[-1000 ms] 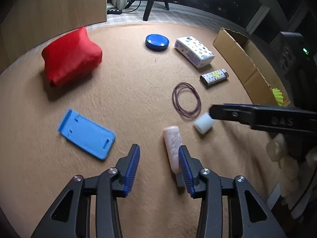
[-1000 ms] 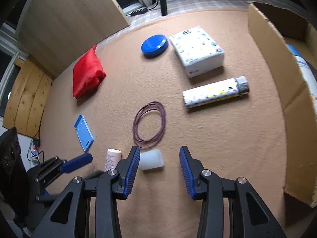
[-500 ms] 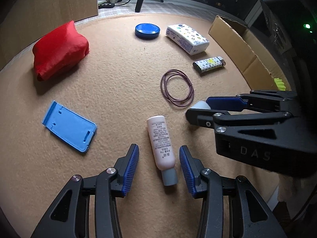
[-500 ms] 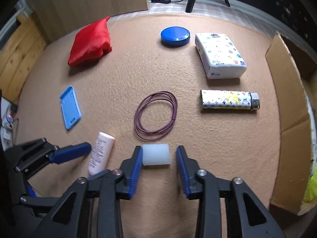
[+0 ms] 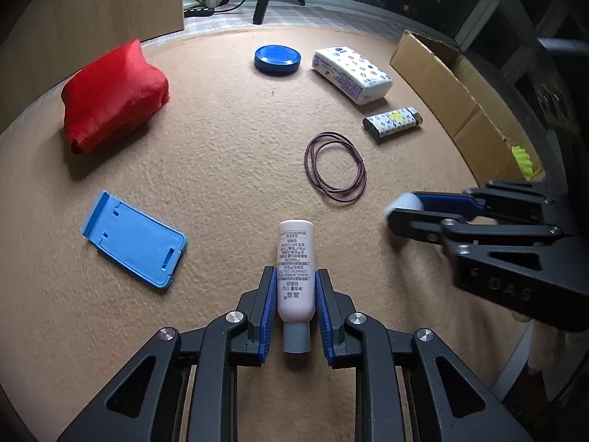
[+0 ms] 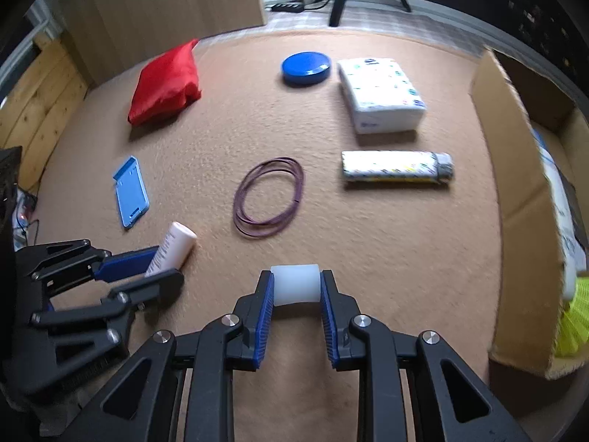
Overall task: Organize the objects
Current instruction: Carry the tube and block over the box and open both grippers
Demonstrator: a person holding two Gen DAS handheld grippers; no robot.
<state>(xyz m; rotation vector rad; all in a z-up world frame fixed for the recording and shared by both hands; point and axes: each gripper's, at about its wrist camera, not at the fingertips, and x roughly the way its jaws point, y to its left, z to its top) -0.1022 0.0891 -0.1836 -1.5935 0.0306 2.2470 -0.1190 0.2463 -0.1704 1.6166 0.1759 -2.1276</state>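
Observation:
A pale pink bottle (image 5: 295, 254) with a grey cap lies on the tan carpet. My left gripper (image 5: 295, 275) is shut on its lower body, blue pads pressed against both sides. From the right wrist view the same bottle (image 6: 177, 241) sticks out of the left gripper (image 6: 162, 266) at the lower left. A white translucent block (image 6: 295, 287) sits between the blue pads of my right gripper (image 6: 295, 277). Its jaws are closing and both pads touch the block. In the left wrist view the right gripper (image 5: 403, 210) shows at the right with the block's white end at its tips.
On the carpet lie a red pouch (image 5: 112, 95), a blue phone stand (image 5: 134, 239), a blue round lid (image 5: 277, 59), a tissue pack (image 5: 351, 73), a patterned lighter (image 5: 392, 122) and a purple band loop (image 5: 335, 167). An open cardboard box (image 6: 515, 191) stands at the right.
The left jaws closed onto the pink bottle, which earlier lay loose between them. The right jaws narrowed around the white block, and that gripper rolled and shifted a little.

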